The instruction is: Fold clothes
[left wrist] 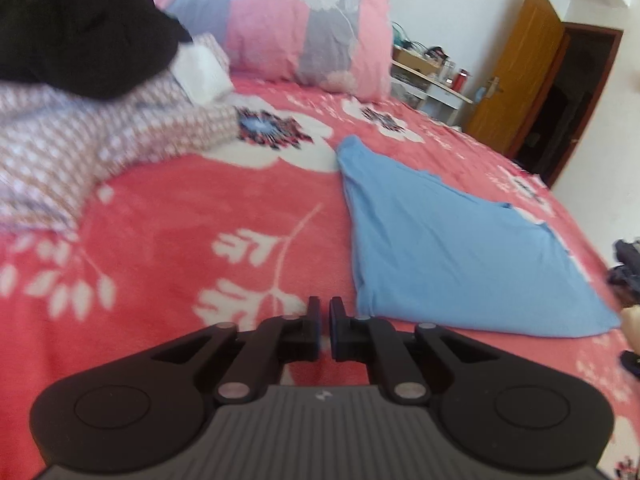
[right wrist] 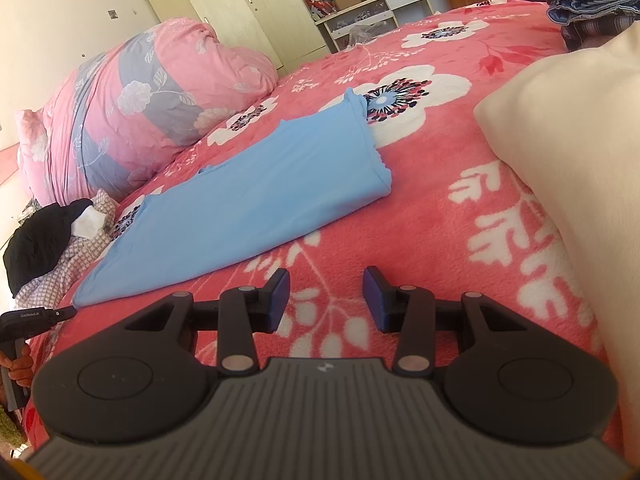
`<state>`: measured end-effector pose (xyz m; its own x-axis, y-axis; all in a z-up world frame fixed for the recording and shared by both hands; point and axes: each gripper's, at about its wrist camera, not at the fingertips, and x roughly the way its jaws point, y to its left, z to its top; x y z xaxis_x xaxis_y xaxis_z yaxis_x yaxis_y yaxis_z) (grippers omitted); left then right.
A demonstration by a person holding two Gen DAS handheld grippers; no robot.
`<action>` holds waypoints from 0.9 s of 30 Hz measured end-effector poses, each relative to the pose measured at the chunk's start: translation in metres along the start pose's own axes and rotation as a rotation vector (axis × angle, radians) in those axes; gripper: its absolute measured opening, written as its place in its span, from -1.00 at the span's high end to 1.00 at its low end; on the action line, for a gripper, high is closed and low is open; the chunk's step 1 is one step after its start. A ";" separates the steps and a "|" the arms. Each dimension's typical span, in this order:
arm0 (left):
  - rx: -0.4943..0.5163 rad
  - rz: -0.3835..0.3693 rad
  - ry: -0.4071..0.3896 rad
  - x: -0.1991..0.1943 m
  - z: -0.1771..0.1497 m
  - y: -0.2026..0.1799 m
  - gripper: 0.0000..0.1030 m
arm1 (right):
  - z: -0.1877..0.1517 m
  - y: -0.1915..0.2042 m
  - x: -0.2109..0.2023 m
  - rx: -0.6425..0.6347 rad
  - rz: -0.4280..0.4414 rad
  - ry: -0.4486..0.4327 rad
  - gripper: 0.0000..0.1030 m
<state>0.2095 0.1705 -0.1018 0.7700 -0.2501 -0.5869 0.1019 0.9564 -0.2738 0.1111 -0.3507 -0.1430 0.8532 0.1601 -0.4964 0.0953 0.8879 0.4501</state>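
Observation:
A light blue garment (left wrist: 452, 248) lies folded flat on the red flowered blanket (left wrist: 180, 248); the right wrist view shows the same blue garment (right wrist: 248, 204) stretching from lower left to upper right. My left gripper (left wrist: 324, 314) hovers just off its near left corner, fingers almost touching, nothing between them. My right gripper (right wrist: 326, 286) stands open over bare blanket (right wrist: 440, 216), a little in front of the garment's long edge. The left gripper (right wrist: 60, 314) also shows at the far left of the right wrist view, held by a hand.
A pile of clothes, black (left wrist: 80, 28) over a checked one (left wrist: 100, 148), sits at the left. A pink and grey duvet (left wrist: 304, 20) lies at the bed head. A cream cushion (right wrist: 576, 152) is close on my right. Dark folded clothes (right wrist: 592, 8) lie far right. Shelves (left wrist: 428, 80) and a wooden door (left wrist: 516, 72) stand beyond the bed.

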 end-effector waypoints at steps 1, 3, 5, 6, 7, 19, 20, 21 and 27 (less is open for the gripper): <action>0.022 0.014 -0.020 -0.004 0.002 -0.007 0.79 | 0.001 0.002 0.000 -0.004 -0.005 0.003 0.23; 0.071 0.036 -0.062 -0.011 0.006 -0.021 0.71 | 0.005 0.010 -0.001 -0.043 -0.021 0.005 0.24; 0.137 0.027 -0.096 -0.012 0.008 -0.040 0.62 | 0.012 0.032 0.000 -0.162 -0.048 -0.003 0.24; 0.167 0.016 -0.098 -0.009 0.009 -0.049 0.58 | 0.015 0.043 0.000 -0.221 -0.062 -0.007 0.23; 0.191 0.008 -0.088 -0.003 0.008 -0.057 0.55 | 0.019 0.055 0.001 -0.281 -0.075 -0.011 0.25; 0.124 0.117 -0.085 0.015 0.005 -0.043 0.73 | 0.043 0.055 0.069 -0.332 -0.141 0.028 0.48; 0.127 0.107 -0.103 0.013 0.008 -0.045 0.73 | 0.043 0.048 0.068 -0.304 -0.136 0.021 0.48; 0.132 0.082 -0.118 0.014 0.013 -0.050 0.73 | 0.042 0.041 0.068 -0.276 -0.131 0.014 0.48; 0.202 -0.015 0.035 0.079 0.026 -0.072 0.63 | 0.041 0.018 0.067 -0.174 -0.109 -0.012 0.48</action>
<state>0.2796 0.0859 -0.1090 0.7452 -0.2660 -0.6114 0.2397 0.9625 -0.1266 0.1910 -0.3419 -0.1377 0.8487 0.0550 -0.5261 0.0983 0.9609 0.2590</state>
